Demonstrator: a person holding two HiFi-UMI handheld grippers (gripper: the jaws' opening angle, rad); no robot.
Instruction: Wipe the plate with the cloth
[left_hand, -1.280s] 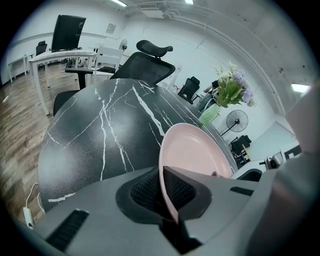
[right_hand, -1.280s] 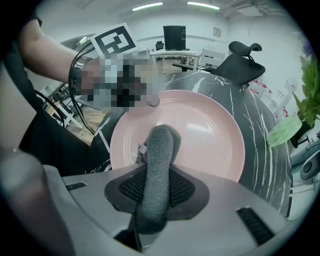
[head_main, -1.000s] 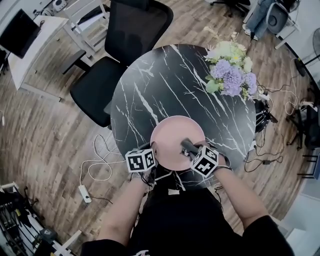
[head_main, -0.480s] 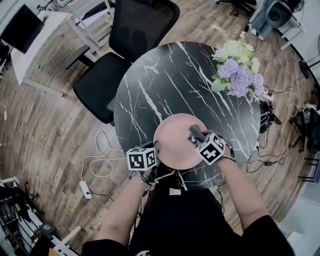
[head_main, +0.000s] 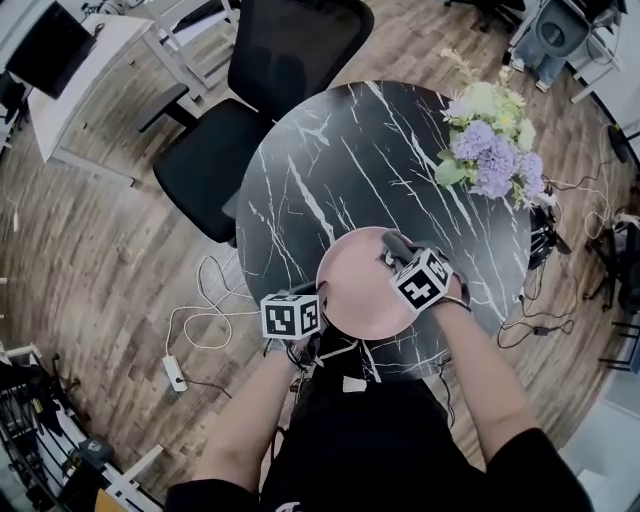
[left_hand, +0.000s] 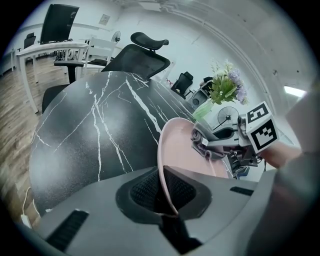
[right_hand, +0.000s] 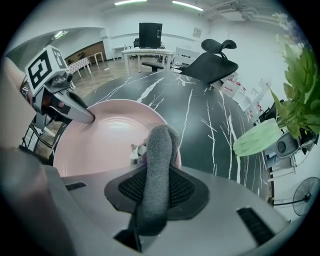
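1. Head view
   - The round pale pink plate lies on the round black marble-veined surface, near its front edge.
   - The left claw grips the plate's left rim.
   - The right claw presses a rolled grey cloth onto the plate's far right part.
   - Risk: a firm stroke toward the person could drag the plate to that edge if the left hold gives way.
   - The bunch of purple and white flowers stands well apart, so only a wild sweep would reach it.

2. Left gripper view
   - The jaws are narrow, closed on the thin pink rim, with only a small bite of it between the pads.
   - Risk: the rim looks smooth and hard. Sideways load from the wiping could twist it out of the pads or lever the plate up off the surface.

3. Right gripper view
   - The jaws clamp the grey cloth, and a thick fold of it juts past the tips onto the plate.
   - A small pale scrap sits beside the fold; I cannot tell what it is.
   - Risk: under friction the cloth may slip back between the jaws. The bare tips would then scrape the plate and nothing would be wiped.
   - Risk: the stroke is close to the right rim, and running over it would drop the cloth onto the surface.
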